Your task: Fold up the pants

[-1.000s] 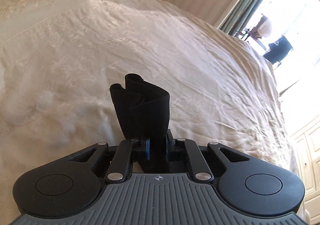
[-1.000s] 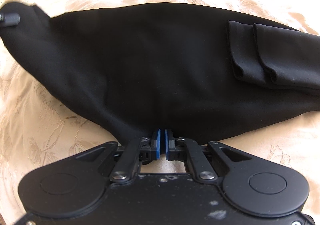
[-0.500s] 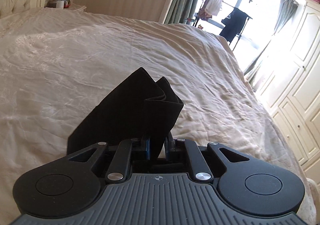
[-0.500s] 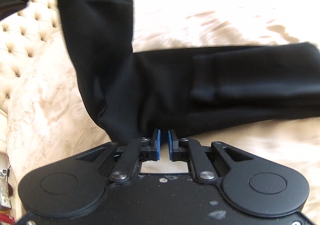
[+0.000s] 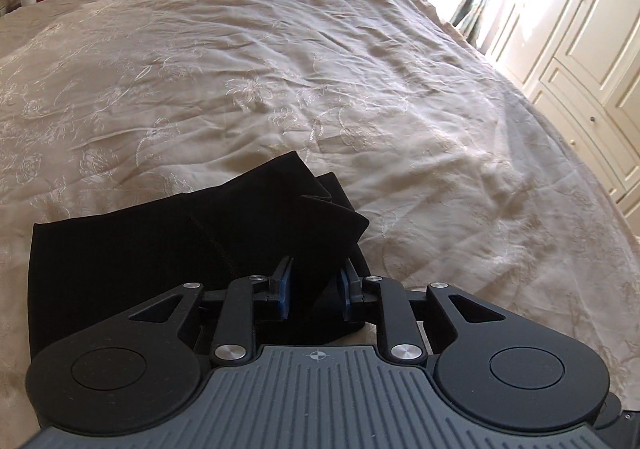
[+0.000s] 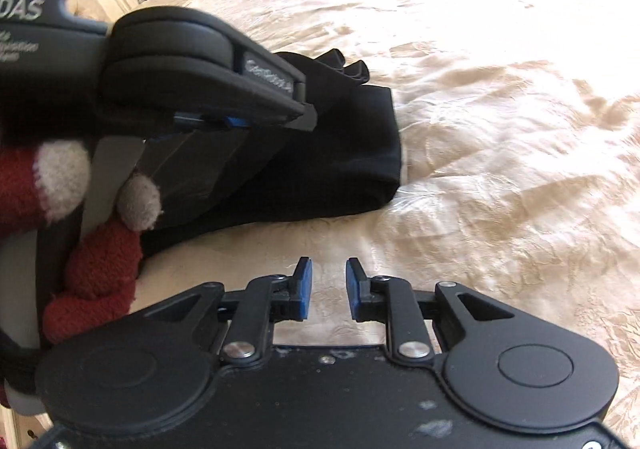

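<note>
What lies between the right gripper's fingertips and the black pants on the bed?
Only bare cream bedspread, seen in the right wrist view: the right gripper, jaws opening and empty, is short of the folded pants.

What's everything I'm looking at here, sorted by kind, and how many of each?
Black pants, folded on the bed: 1
Cream embroidered bedspread: 1
Handheld grippers: 2, left gripper opening around the cloth, right gripper opening and empty
Red gloved hand: 1
Total: 5

Fingers (image 5: 285,281) opening (pants (image 5: 168,245) between).
</note>
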`<state>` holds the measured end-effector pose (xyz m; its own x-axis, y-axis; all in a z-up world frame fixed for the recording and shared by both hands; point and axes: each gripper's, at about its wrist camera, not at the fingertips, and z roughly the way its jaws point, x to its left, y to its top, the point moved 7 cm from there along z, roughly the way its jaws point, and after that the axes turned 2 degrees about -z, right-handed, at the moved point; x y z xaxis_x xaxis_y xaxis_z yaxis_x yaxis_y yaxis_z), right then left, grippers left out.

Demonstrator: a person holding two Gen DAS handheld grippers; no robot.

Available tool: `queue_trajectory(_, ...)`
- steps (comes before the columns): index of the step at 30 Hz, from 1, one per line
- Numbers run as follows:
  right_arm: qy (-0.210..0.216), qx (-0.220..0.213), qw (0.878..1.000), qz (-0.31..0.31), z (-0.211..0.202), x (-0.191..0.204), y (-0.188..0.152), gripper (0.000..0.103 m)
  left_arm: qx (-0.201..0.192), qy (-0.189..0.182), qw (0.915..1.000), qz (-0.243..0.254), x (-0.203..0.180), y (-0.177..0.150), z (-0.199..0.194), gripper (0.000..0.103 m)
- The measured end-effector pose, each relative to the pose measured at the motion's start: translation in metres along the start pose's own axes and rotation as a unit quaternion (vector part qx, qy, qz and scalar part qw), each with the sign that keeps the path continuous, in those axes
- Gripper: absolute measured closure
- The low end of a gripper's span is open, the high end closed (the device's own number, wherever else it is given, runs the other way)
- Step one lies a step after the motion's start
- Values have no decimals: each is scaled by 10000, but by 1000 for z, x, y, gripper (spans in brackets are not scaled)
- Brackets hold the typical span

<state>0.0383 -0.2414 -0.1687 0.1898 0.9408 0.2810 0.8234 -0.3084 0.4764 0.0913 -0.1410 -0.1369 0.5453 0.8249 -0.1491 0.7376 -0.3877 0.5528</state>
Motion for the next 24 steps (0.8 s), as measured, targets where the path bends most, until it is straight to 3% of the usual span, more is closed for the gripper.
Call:
queue_trajectory(6,-195,-148,9995,209,-8,-13,11,75,68,48,9999,76,-6,15,5,78)
queue_trajectory(12,-409,-229,9983,345,-15,-17,24,73,187,144,9985,498,-21,20,12,75)
queue_trajectory(21,-696,-201,9958,554,-24,-31,31,72,-44,-80,9965,831,-42,28,-2,72)
queue_trajectory(24,-763,-224,9952,574,-14,-34,38,72,-164,-167,9963,822,-33,29,-16,72)
